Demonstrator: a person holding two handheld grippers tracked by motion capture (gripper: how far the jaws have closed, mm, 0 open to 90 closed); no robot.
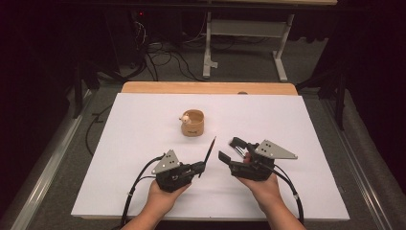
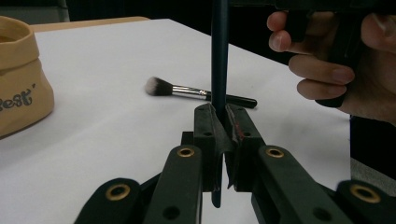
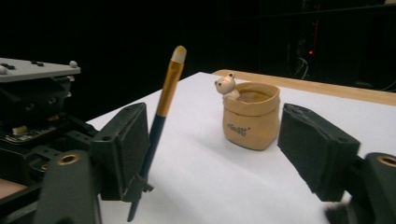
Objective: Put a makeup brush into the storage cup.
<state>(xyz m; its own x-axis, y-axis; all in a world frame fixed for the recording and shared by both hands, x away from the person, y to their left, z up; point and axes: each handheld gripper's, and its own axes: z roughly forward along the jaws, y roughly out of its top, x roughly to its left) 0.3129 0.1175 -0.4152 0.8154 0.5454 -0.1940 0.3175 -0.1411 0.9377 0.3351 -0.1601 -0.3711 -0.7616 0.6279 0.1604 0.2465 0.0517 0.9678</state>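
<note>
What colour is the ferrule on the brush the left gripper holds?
Gold, on the brush with its dark handle; clearest in the right gripper view.

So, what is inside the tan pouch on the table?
A small bear figure peeks over the rim of the tan pouch. Its body and the pouch's bottom are hidden by the wall, so any further contents cannot be seen.

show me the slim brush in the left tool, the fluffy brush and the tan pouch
slim brush (image 3: 164,100) right gripper view, gold ferrule
fluffy brush (image 2: 156,86) left gripper view, bristle head
tan pouch (image 1: 193,127) high view, front wall
</note>
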